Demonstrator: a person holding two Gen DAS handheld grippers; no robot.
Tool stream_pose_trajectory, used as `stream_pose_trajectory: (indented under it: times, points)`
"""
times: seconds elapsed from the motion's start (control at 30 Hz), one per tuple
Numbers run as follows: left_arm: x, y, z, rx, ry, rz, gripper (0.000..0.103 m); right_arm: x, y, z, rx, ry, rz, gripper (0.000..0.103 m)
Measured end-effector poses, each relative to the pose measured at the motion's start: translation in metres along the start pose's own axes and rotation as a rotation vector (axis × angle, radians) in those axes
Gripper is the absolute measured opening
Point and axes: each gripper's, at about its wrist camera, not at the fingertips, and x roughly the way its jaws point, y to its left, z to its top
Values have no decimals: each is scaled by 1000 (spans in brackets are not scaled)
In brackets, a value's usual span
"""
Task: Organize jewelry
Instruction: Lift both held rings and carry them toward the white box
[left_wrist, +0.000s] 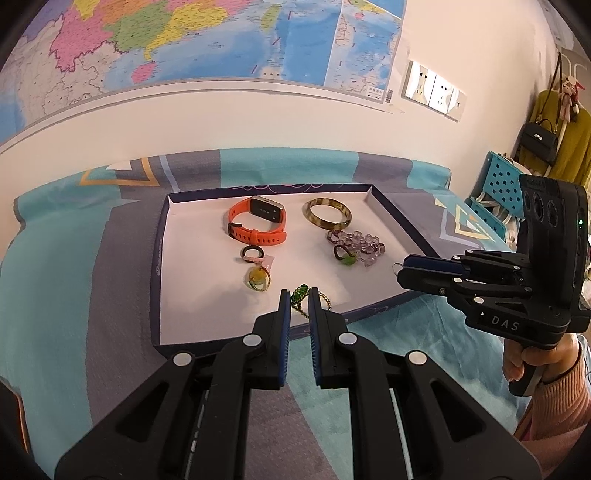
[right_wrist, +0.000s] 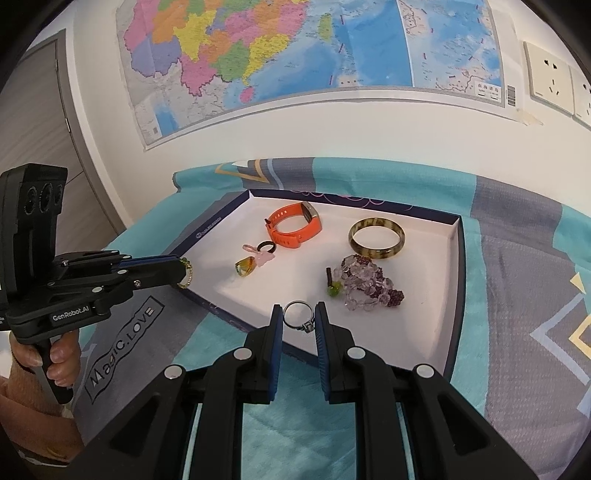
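Note:
A shallow white-lined box lid (left_wrist: 192, 266) (right_wrist: 452, 266) lies on the bed as a tray. In it are an orange smartwatch (left_wrist: 258, 223) (right_wrist: 297, 225), a brown bangle (left_wrist: 327, 216) (right_wrist: 376, 238), a purple bead bracelet (left_wrist: 356, 245) (right_wrist: 369, 282), a dark ring with a pink charm (left_wrist: 255, 255) (right_wrist: 264, 250) and a yellow pendant (left_wrist: 258, 277) (right_wrist: 245, 266). My left gripper (left_wrist: 298, 297) (right_wrist: 184, 273) is shut on a green-and-gold chain (left_wrist: 300, 295) over the tray's near edge. My right gripper (right_wrist: 299, 317) (left_wrist: 400, 267) is shut on a silver ring (right_wrist: 298, 314).
The bed has a teal and grey patterned cover (left_wrist: 92, 295) (right_wrist: 517, 295). A wall map (left_wrist: 221, 37) and sockets (left_wrist: 432, 90) are behind. A blue perforated crate (left_wrist: 498, 181) and hanging clothes with a bag (left_wrist: 554, 140) stand to the right.

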Motion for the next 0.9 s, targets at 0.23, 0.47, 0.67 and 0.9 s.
stream_pose_trajectory:
  times: [0.23,0.47,0.67,0.9]
  points:
    - [6,3,3,-9,7,8,10,8,-9,3,18,9,-4,15]
    - [11,6,3,-16,14,11,10,14,-10,3,23,21,-1,15]
    - [13,6,4,-19,16,14,10,15,-10,4,24,23,-1,15]
    - [16,10,4,-31,21,17,10,17,-11,4,25,27,-5,15]
